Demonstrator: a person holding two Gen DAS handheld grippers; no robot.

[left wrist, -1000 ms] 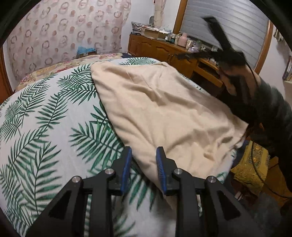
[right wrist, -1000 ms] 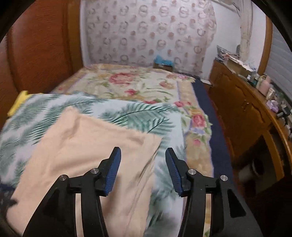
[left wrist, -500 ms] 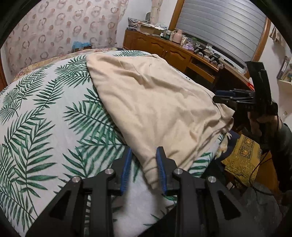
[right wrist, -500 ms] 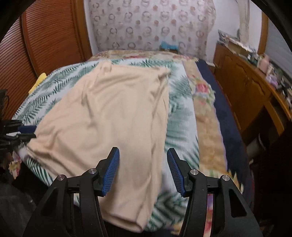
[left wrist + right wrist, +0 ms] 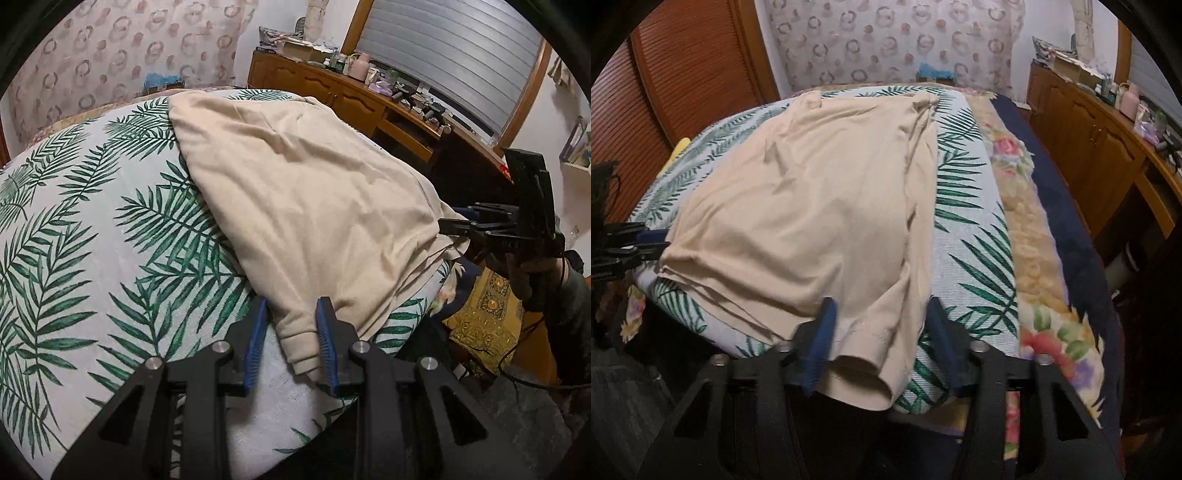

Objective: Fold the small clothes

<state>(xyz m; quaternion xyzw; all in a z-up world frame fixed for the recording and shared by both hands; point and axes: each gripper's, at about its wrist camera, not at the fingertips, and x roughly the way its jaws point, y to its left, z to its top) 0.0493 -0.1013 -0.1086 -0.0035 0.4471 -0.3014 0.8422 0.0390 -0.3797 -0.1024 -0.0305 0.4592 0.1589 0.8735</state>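
Observation:
A beige garment [image 5: 303,192] lies spread on a palm-leaf cloth [image 5: 92,229] over the bed. My left gripper [image 5: 291,332] is at the garment's near corner, which lies between its blue pads without being pinched. My right gripper [image 5: 882,328] is at the opposite near corner. Its jaws are closing around the folded hem [image 5: 864,373], and the pads stand clear of the fabric on both sides. The left wrist view shows the right gripper [image 5: 458,225] at the far corner. The right wrist view shows the left gripper [image 5: 650,240] at the garment's [image 5: 812,206] left edge.
A floral bedspread [image 5: 1027,236] lies under the leaf cloth [image 5: 975,236]. A wooden dresser [image 5: 332,92] with bottles and clutter runs along the right wall under a shuttered window. A slatted wooden panel [image 5: 683,96] stands on the left. A person's hand [image 5: 524,273] holds the right gripper.
My right gripper swept from over the bed's far side back and down to the garment's near corner, and its jaws narrowed. The left gripper edged forward until the corner lay between its pads.

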